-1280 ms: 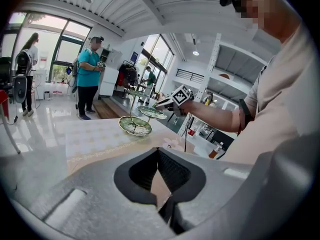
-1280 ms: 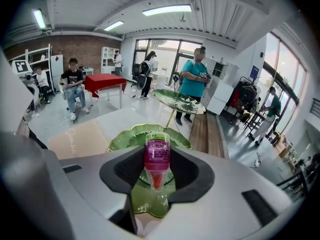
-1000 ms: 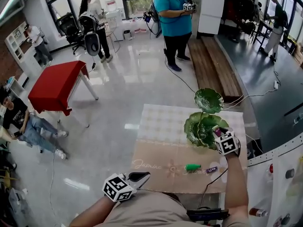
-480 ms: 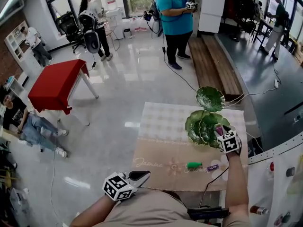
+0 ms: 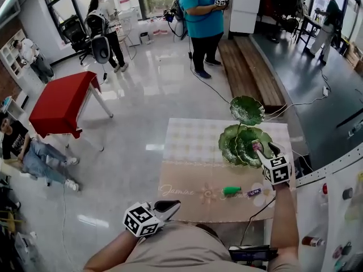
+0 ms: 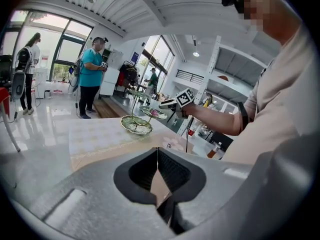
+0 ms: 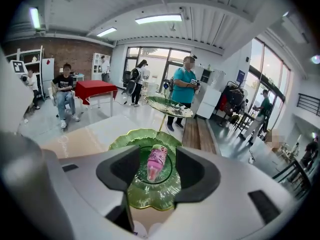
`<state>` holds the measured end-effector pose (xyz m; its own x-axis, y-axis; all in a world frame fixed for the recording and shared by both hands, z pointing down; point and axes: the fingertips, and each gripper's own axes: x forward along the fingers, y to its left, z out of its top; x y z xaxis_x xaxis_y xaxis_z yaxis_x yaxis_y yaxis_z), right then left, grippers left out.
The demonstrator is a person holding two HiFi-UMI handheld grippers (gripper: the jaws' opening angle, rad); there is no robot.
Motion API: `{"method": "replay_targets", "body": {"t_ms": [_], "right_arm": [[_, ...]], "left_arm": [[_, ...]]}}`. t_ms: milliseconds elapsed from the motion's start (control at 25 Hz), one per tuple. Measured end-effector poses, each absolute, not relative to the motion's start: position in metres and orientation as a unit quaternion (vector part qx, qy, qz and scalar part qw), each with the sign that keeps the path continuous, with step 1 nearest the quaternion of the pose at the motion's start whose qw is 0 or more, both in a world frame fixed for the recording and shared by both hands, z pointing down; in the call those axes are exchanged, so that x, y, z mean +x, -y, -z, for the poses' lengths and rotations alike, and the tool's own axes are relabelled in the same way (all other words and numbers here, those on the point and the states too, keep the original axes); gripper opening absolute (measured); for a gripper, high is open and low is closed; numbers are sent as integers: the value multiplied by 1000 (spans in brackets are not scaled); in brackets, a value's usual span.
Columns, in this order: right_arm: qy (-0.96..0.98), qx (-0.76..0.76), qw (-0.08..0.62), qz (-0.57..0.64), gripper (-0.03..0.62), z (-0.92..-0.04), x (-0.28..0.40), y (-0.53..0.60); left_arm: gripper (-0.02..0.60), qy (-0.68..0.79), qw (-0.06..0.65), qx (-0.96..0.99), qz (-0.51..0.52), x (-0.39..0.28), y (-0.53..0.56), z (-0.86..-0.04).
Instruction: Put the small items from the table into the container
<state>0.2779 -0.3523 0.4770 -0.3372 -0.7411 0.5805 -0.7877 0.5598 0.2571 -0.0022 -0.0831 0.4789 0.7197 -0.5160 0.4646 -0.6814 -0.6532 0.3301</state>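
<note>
Since a second ago the left gripper (image 5: 169, 208) has kept its place low at the near edge of the table (image 5: 190, 152), while the right gripper (image 7: 157, 173) has lifted a little off the dish (image 5: 229, 149) and let go of the pink tube (image 7: 157, 156). The left jaws are pressed together with nothing in them. On the cloth nearer the person, a green item (image 5: 231, 191) and just right of it a purple item (image 5: 253, 192) lie waiting, well apart from the dish. The tube now rests in the hollow of the dish's lower tier. Seen along the right gripper it lies between the jaws, but they are opening, already spread wide, and the pads stand clear of it on both sides. The step in hand looks like the end of a drop-off. To finish it cleanly, the right gripper should probably keep its jaws wide and draw up and back toward the person, so that neither pad drags the tube out over the rim. It should also stay clear of the stem and the upper tier (image 5: 247, 109) behind. The green item seems the natural next pick. It likely calls for a descent with the jaws astride its narrow side, closing only once both pads are level with it.
</note>
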Motion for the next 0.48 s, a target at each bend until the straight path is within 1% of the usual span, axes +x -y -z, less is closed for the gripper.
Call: {"method": "replay_targets", "body": {"t_ms": [480], "right_arm": [[836, 471, 278, -47, 215, -443, 245, 276]], "left_arm": [[11, 296, 236, 910, -170, -9, 70, -476]]}}
